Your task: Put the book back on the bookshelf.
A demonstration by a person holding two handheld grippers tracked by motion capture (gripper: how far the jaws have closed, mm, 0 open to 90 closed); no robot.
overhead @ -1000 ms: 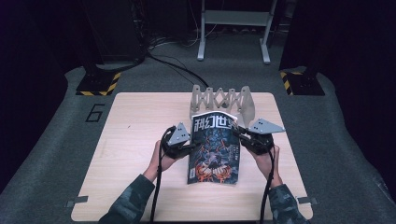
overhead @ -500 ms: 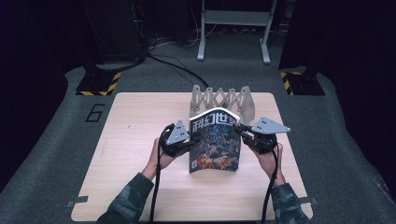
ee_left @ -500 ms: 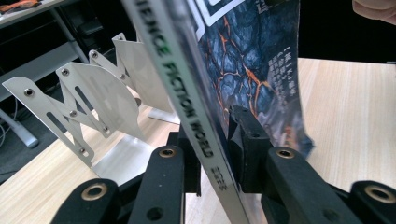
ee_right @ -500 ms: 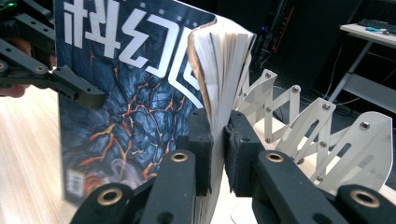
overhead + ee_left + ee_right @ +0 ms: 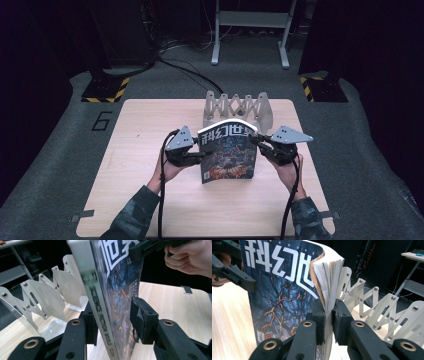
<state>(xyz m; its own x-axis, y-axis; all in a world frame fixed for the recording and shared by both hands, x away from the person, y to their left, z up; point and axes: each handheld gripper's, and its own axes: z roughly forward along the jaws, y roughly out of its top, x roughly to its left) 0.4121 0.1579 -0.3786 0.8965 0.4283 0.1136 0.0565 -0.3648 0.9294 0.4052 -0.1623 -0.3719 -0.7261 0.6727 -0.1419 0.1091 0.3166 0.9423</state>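
Observation:
A thick book with a dark blue cover and white characters stands upright over the wooden table, in front of a metal rack. My right gripper is shut on its page edge; in the right gripper view the pads pinch the pages of the book. My left gripper is at the spine side. Its jaws have just been opening and straddle the book's spine, the left gripper no longer squeezing it.
A silver accordion-style rack stands on the table's far side right behind the book, and shows close in the left gripper view and the right gripper view. Dark floor, cables and a white stand lie beyond the table.
The book has been lifted from leaning back to standing nearly upright. My left hand has risen slightly and its jaws have spread apart. The right gripper keeps its grip.

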